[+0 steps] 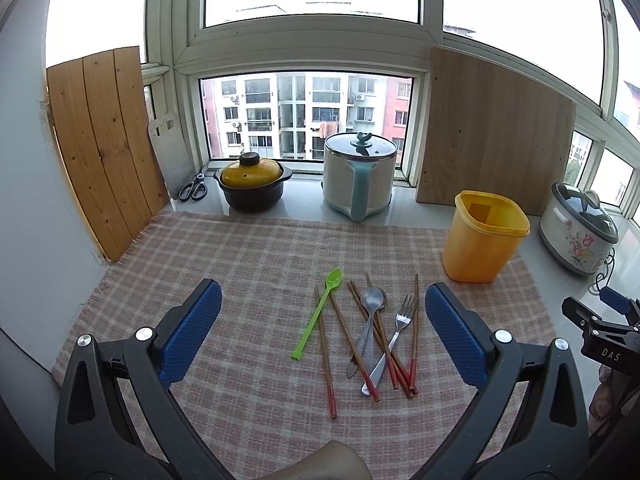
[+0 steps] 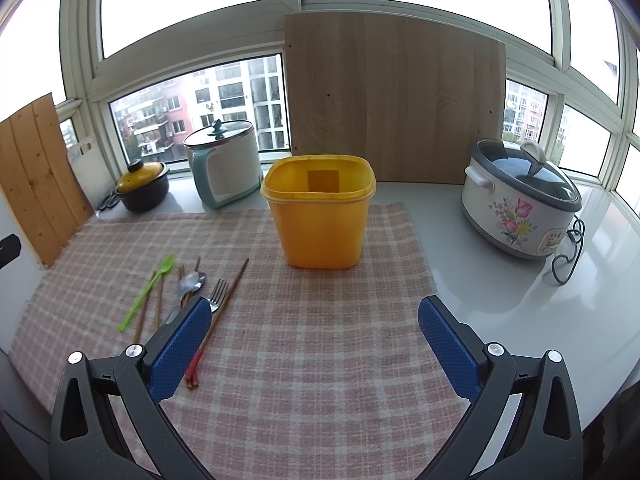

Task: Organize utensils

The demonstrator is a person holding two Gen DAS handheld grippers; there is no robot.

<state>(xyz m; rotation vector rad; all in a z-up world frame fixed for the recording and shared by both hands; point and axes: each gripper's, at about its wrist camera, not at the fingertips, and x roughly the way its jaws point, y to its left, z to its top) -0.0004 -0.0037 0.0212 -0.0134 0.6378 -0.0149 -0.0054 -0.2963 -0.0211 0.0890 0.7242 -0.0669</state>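
Note:
A loose pile of utensils lies on the checked cloth (image 1: 248, 256): a green plastic spoon (image 1: 318, 314), a metal spoon (image 1: 372, 304), a fork (image 1: 400, 328) and several red-tipped wooden chopsticks (image 1: 326, 360). Behind them to the right stands an empty yellow tub (image 1: 482, 236), upright. My left gripper (image 1: 323, 308) hovers open in front of the pile, holding nothing. In the right wrist view the tub (image 2: 320, 210) sits straight ahead, and the utensils, with the green spoon (image 2: 150, 290) outermost, lie left, partly behind my left finger. My right gripper (image 2: 316, 314) is open and empty above the cloth (image 2: 320, 360).
Along the window sill stand a yellow-lidded black pot (image 1: 252, 182), a white and teal cooker (image 1: 358, 172), scissors (image 1: 194, 189) and a flowered rice cooker (image 2: 520, 204) with its cord (image 2: 566, 258). Wooden boards (image 1: 492, 132) lean at left and right. White counter (image 2: 500, 292) lies right of the cloth.

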